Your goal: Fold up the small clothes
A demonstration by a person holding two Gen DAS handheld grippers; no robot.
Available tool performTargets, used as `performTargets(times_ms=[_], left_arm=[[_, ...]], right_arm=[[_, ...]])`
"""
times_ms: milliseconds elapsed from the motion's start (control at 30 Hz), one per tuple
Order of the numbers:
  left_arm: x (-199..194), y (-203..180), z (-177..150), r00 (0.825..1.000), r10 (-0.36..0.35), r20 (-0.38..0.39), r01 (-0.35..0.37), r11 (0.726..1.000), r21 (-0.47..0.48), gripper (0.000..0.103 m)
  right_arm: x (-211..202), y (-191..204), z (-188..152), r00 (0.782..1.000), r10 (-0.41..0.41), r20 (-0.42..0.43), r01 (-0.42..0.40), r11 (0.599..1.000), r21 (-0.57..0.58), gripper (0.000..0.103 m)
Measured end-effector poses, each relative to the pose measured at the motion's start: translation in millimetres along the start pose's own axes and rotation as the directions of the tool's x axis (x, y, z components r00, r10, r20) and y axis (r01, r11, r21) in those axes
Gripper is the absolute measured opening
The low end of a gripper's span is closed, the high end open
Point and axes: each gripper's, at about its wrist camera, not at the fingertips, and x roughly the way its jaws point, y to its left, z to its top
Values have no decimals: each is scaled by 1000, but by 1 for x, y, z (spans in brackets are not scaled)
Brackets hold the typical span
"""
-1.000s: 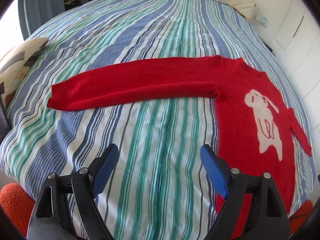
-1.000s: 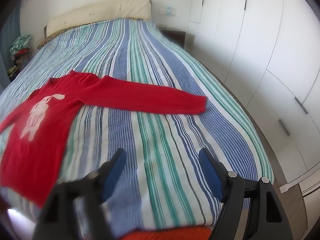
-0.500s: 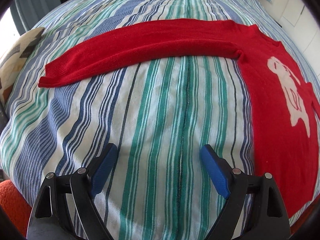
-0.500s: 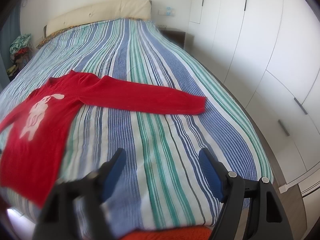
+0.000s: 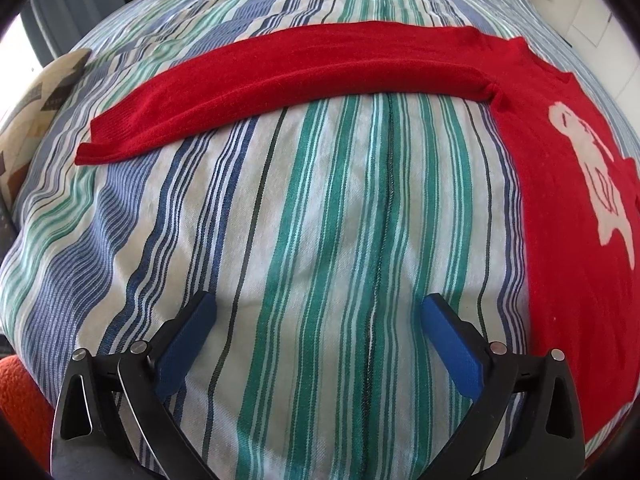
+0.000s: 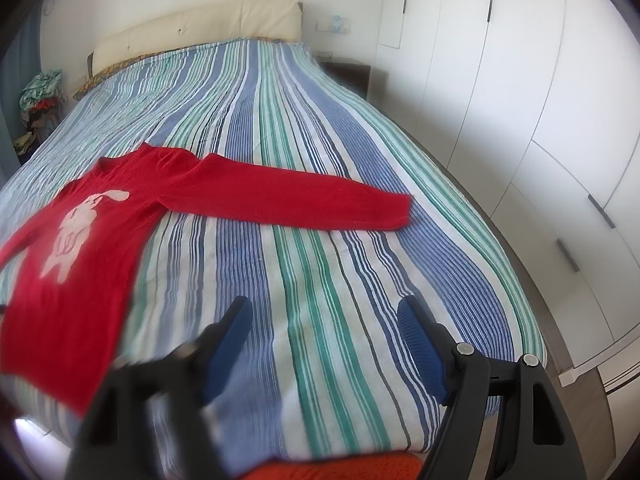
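the red sweater (image 5: 560, 280) lies flat and unfolded on the striped bedspread (image 5: 320, 240), both sleeves spread out. the left gripper (image 5: 320, 332) is opening, nothing between its jaws; the right gripper (image 6: 324, 336) hangs open, empty. all folding remains.

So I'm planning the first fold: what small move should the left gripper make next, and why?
Probably ease the left gripper forward to the outstretched sleeve of the red knitted sweater. Its jaws are opening with only the striped bedspread between them, and the sleeve lies flat ahead, unfolded.
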Motion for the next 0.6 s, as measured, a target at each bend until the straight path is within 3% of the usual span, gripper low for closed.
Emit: performTargets(times_ms=[600], left_arm=[[1, 5, -1, 999, -38, -6, 38, 999, 14, 103]], right_arm=[[0, 0, 0, 1000, -1, -1, 1, 1000, -1, 75]])
